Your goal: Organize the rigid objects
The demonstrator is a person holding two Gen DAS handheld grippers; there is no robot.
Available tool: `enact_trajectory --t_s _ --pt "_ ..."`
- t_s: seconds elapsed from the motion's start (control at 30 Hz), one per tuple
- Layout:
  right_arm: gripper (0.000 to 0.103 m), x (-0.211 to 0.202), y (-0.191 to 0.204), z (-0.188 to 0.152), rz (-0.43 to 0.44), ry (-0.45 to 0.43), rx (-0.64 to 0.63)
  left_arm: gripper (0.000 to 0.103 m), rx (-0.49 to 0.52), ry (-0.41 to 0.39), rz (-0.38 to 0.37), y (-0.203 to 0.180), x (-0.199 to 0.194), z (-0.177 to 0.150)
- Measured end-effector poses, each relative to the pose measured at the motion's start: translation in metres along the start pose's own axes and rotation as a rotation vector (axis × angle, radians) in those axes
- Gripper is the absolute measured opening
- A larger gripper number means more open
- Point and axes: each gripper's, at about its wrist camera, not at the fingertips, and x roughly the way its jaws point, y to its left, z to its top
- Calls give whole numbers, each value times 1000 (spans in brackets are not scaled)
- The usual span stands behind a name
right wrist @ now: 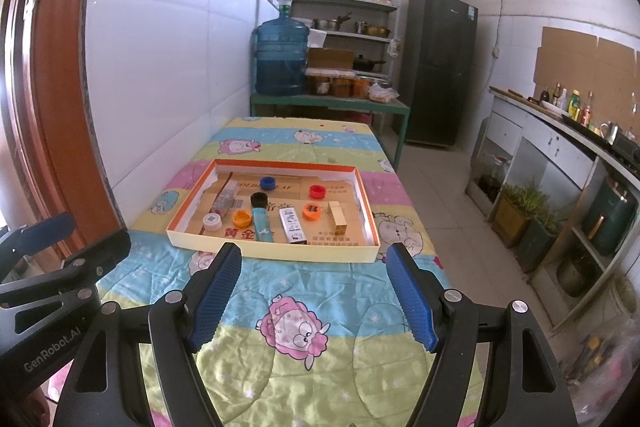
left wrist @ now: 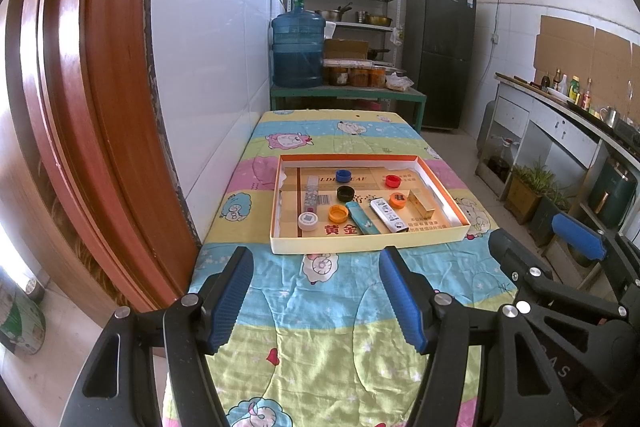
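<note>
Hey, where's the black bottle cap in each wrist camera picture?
Left wrist view: black cap sits mid-tray, below the blue cap, a little above frame centre.
Right wrist view: black cap sits left of frame centre, again below the blue cap.
Shared landmark: the water jug behind the table.

Bare quilt [right wrist: 320, 291] lies open before the tray wall [right wrist: 276, 254]; tiled wall [left wrist: 208, 99] hems the left.

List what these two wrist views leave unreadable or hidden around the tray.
- Tray near wall: hides the floor strip behind it, both views.
- White box print: too small, both views.
- Clear tube contents: too small and blurred.
- Left hand-held gripper and right hand-held gripper: bodies cut off by the bottom edge.
</note>
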Motion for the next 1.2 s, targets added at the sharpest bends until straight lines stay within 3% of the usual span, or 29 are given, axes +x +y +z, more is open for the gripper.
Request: enact_trajectory --t_s 1.2 --pt "76 1 1 0 1 3 -3 66 -1 3 -3 0 0 -2"
